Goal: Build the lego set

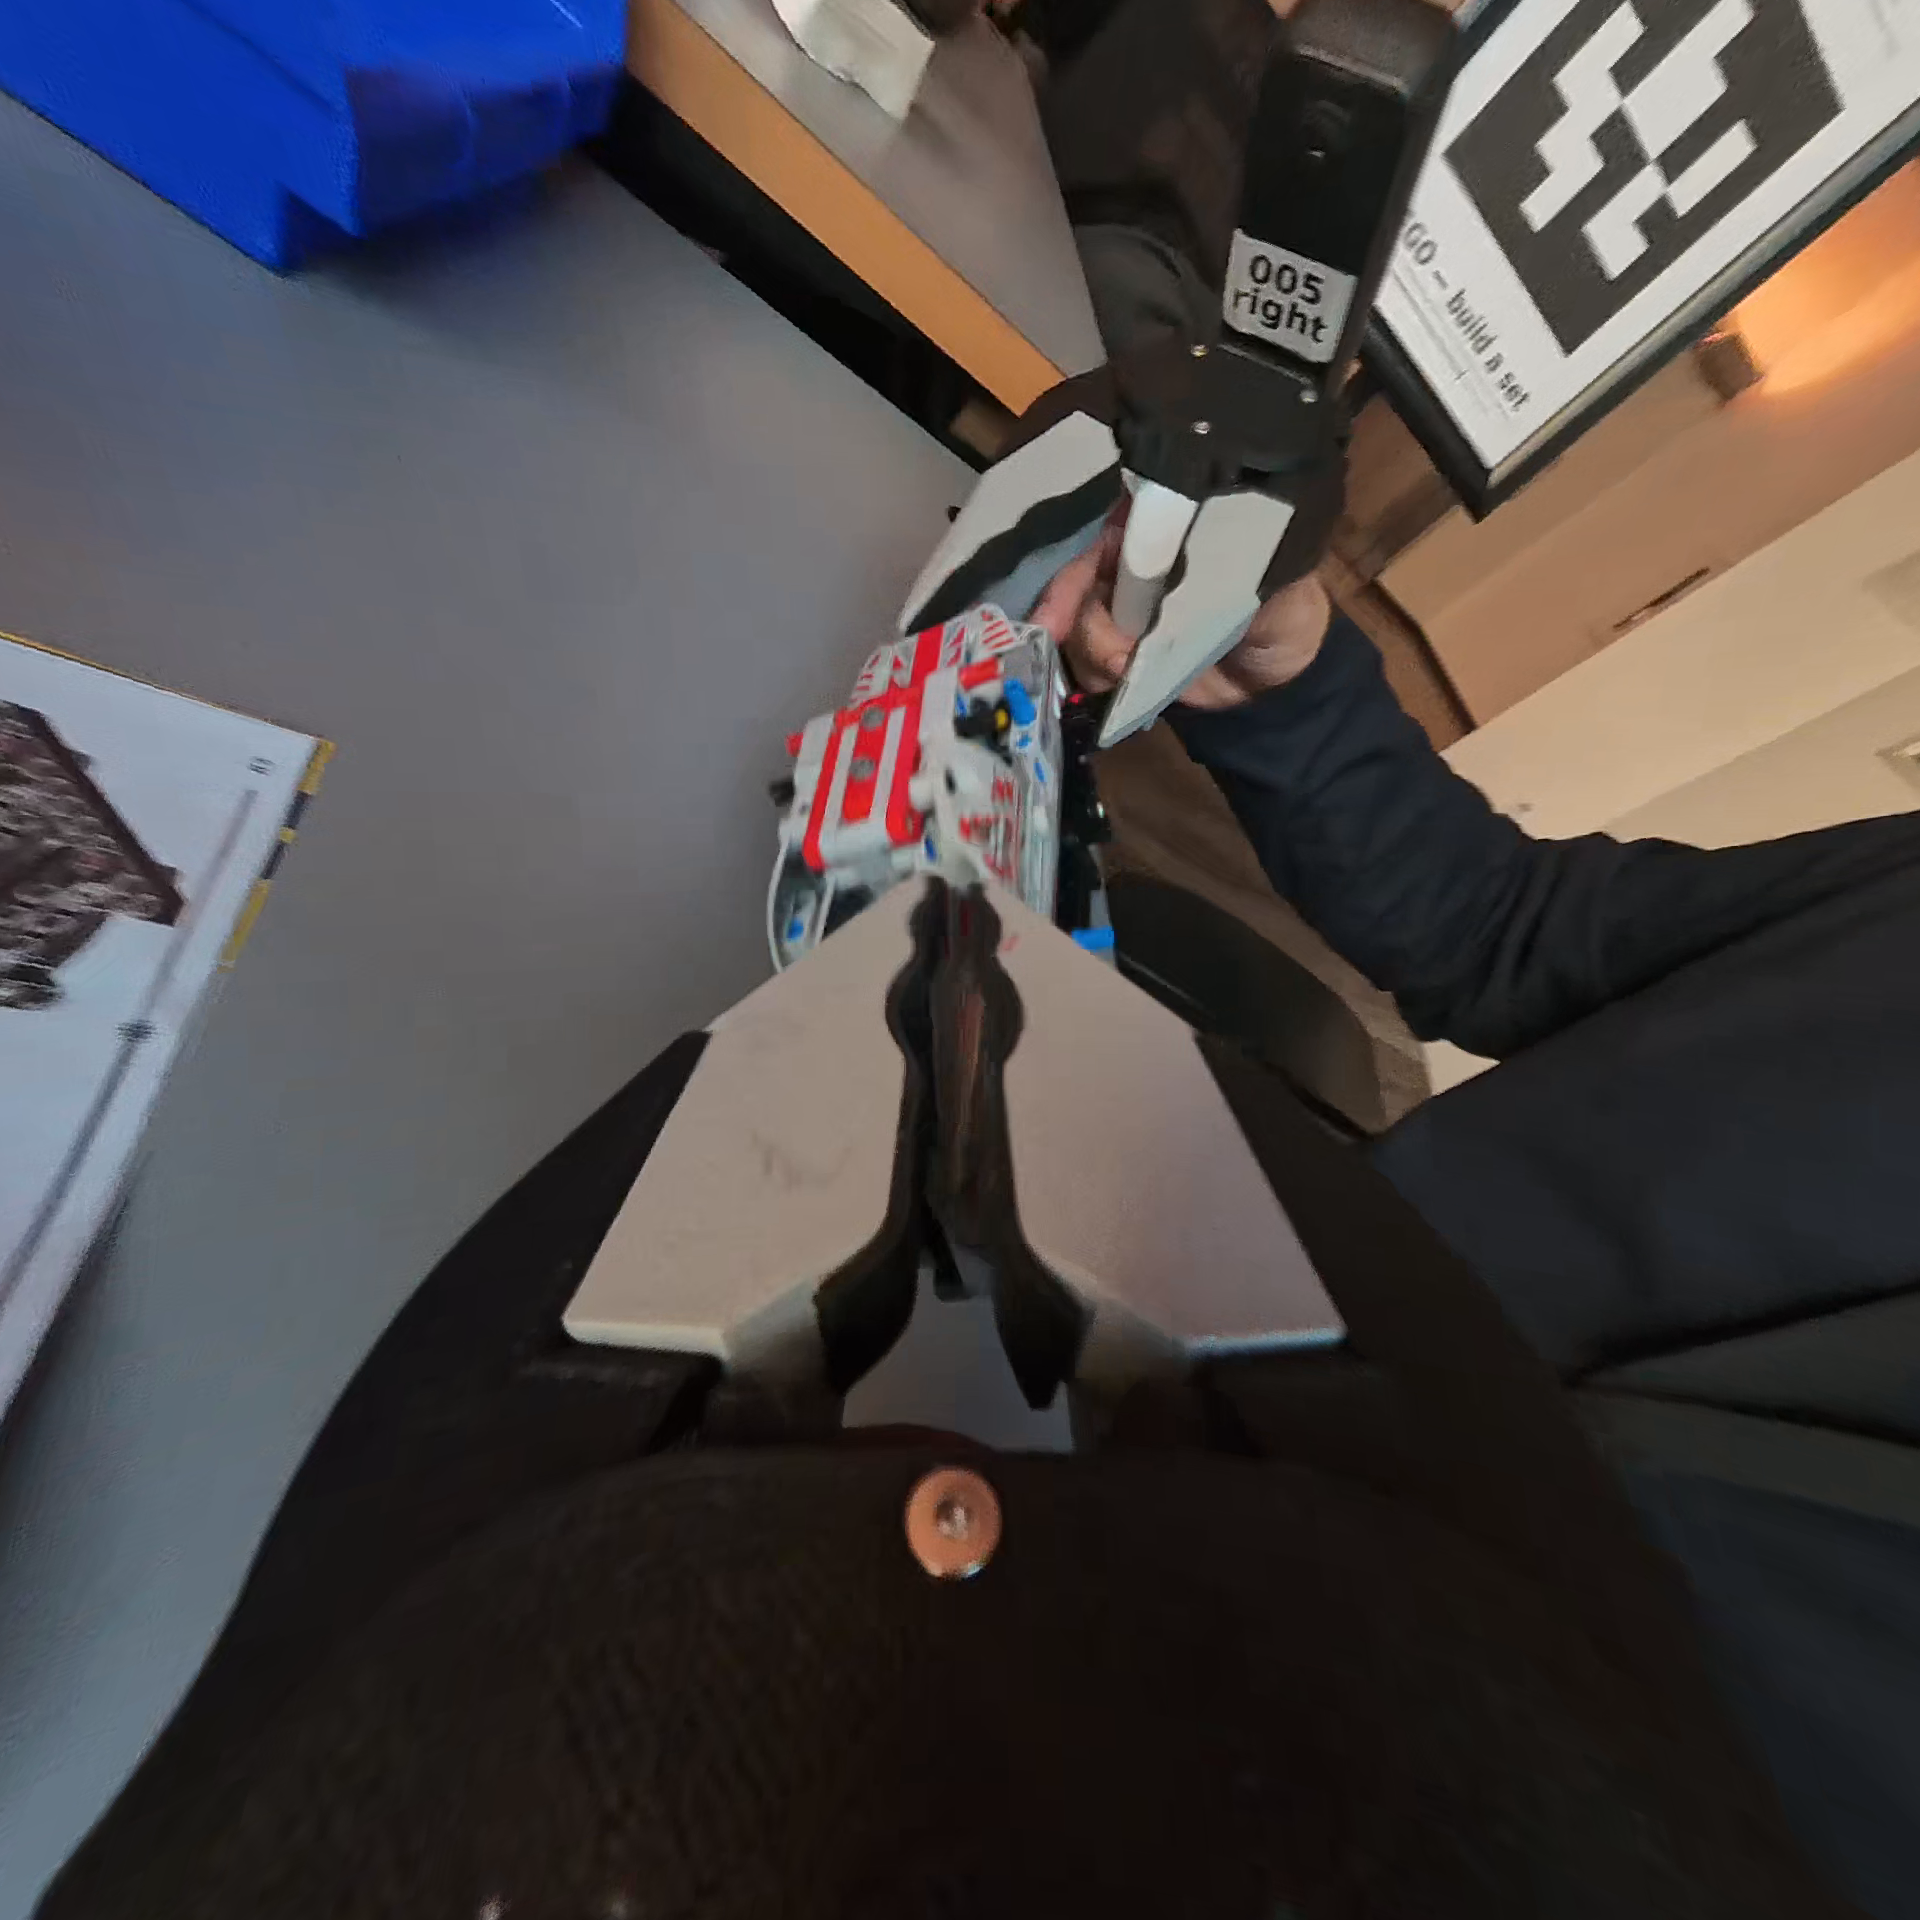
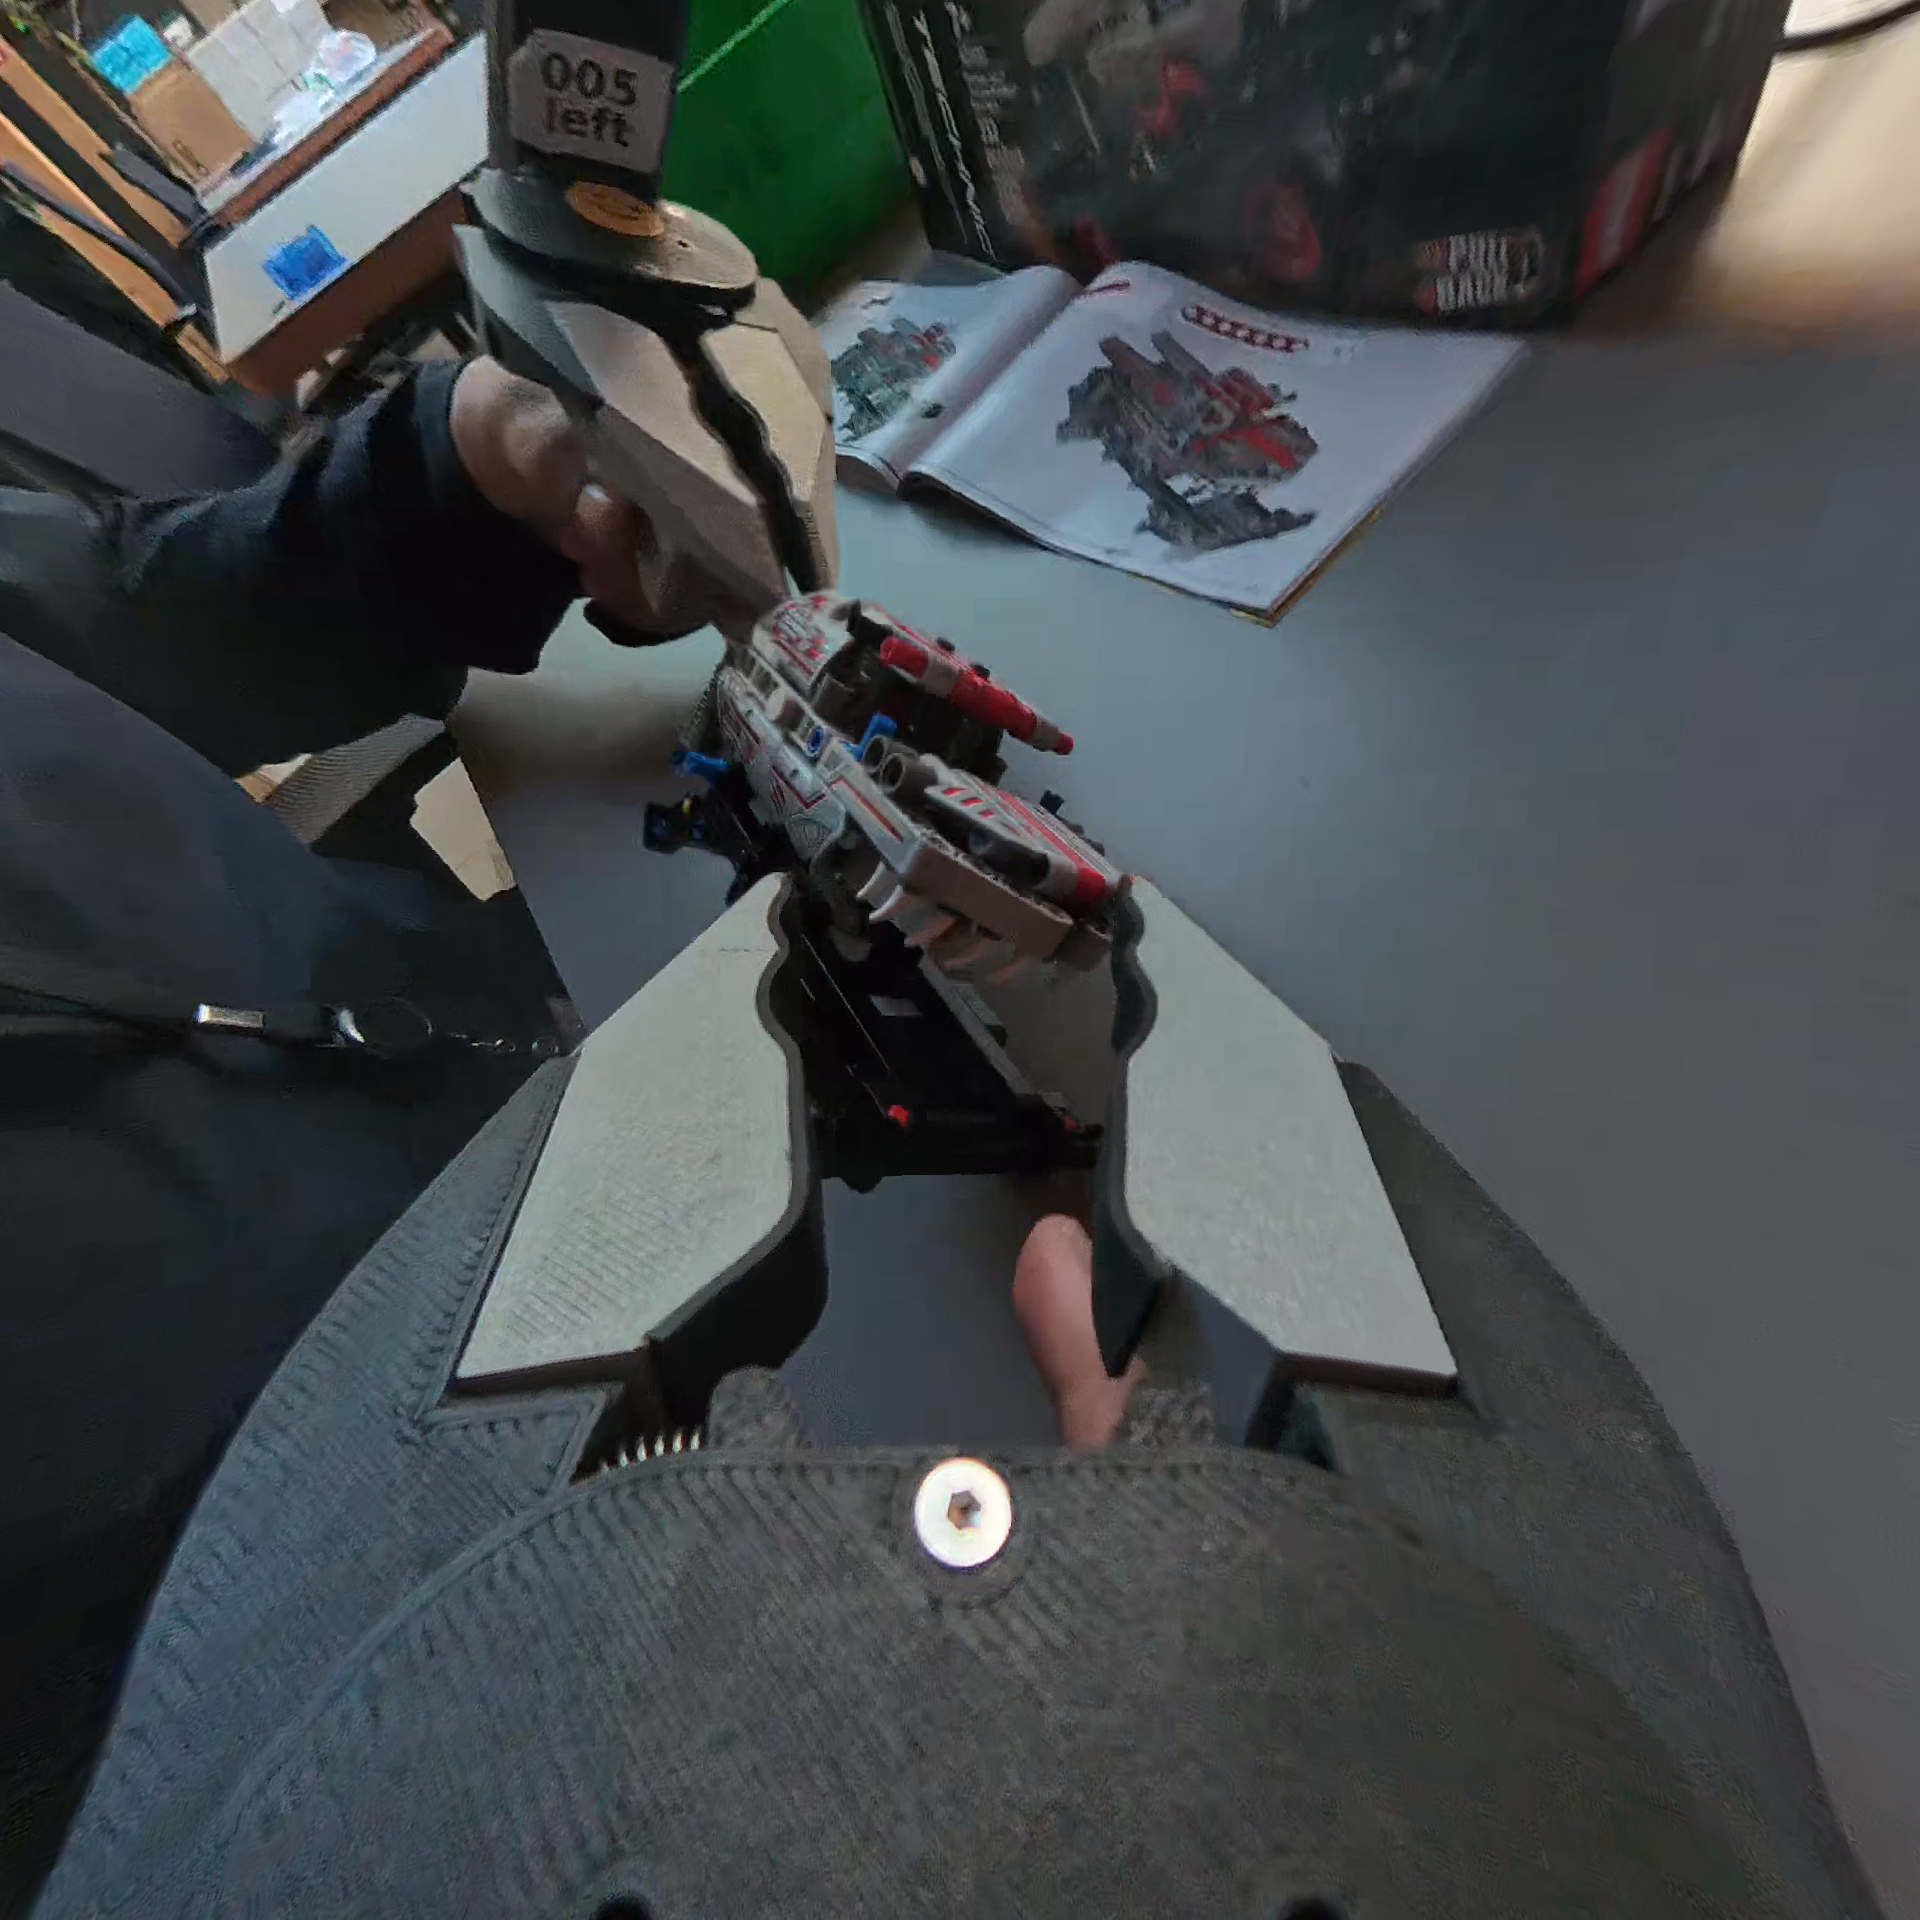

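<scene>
Right hand-held gripper (image 2: 951, 914), grey-fingered, spread around the red, white and grey lego vehicle model's (image 2: 883, 790) black underside. Left hand-held gripper (image 1: 951, 883) pinches the model's far end. Model held above grey surface (image 2: 1558, 831); open instruction booklet (image 2: 1195, 436) behind.

red-white-grey lego model (image 2: 894, 821), part-built, tilted, above table

Labelled tools (image 1: 1184, 644), marker sign (image 1: 1621, 208), box (image 2: 1351, 145)
</scene>
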`<action>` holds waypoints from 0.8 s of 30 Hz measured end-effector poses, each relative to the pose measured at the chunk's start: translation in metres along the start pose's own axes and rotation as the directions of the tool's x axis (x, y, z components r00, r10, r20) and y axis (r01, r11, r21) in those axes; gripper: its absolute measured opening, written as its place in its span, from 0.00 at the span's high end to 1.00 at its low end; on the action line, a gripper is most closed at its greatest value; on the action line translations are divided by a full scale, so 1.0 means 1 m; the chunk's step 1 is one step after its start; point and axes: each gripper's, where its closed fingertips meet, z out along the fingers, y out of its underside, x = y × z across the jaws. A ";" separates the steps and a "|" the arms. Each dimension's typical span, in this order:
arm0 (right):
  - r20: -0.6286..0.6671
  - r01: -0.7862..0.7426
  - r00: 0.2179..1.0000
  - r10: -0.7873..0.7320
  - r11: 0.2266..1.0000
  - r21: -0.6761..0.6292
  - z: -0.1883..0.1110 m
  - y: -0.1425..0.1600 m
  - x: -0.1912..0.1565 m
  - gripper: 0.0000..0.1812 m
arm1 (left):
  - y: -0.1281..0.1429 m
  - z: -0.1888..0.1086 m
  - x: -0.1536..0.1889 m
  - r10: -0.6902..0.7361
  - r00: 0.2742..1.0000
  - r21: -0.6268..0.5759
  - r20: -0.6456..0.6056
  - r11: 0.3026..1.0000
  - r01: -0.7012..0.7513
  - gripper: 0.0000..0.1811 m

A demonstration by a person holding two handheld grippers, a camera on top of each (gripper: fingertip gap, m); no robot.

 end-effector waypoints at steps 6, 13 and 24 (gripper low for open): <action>-0.046 0.061 0.997 -0.060 0.998 0.019 0.004 0.003 0.003 0.77 | 0.012 -0.035 0.006 0.123 0.984 -0.062 0.132 0.991 -0.115 0.86; 0.056 -0.137 0.989 0.140 0.988 -0.065 -0.009 0.003 0.015 0.64 | 0.054 -0.055 -0.011 -0.022 0.972 -0.129 0.233 0.990 0.054 0.75; 0.201 -0.268 0.921 0.332 0.919 -0.290 0.013 0.027 -0.003 0.57 | 0.060 -0.008 -0.004 -0.162 0.984 -0.162 0.070 0.972 0.171 0.76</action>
